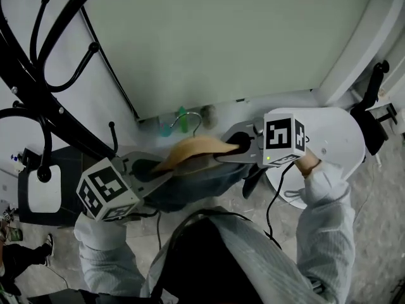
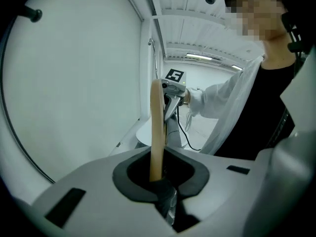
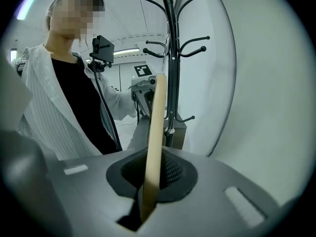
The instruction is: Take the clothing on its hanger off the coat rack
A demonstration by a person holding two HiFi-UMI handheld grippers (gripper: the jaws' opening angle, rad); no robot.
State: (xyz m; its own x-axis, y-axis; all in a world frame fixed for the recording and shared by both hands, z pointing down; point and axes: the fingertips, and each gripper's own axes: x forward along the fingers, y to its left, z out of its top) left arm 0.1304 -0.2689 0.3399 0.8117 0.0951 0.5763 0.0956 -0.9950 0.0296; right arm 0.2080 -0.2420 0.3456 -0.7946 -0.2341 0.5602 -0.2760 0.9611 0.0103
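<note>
The left claw (image 1: pixel 149 170) and right claw (image 1: pixel 235 145) each clench an opposite end of the wooden hanger (image 1: pixel 193 147), held apart from the coat rack (image 3: pixel 170 58). Only the head view shows the dark clothing (image 1: pixel 190 187) draped beneath it. Only the right gripper view shows the rack's upper hooks.

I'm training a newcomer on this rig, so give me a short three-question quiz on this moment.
1. True or false: the wooden hanger hangs on the coat rack.
2. Of the left gripper and right gripper, which is shut on the hanger? A) left only B) right only C) both
3. Fill in: the dark garment hangs ___ the hanger.
Key: 1 false; 2 C; 3 below
</note>
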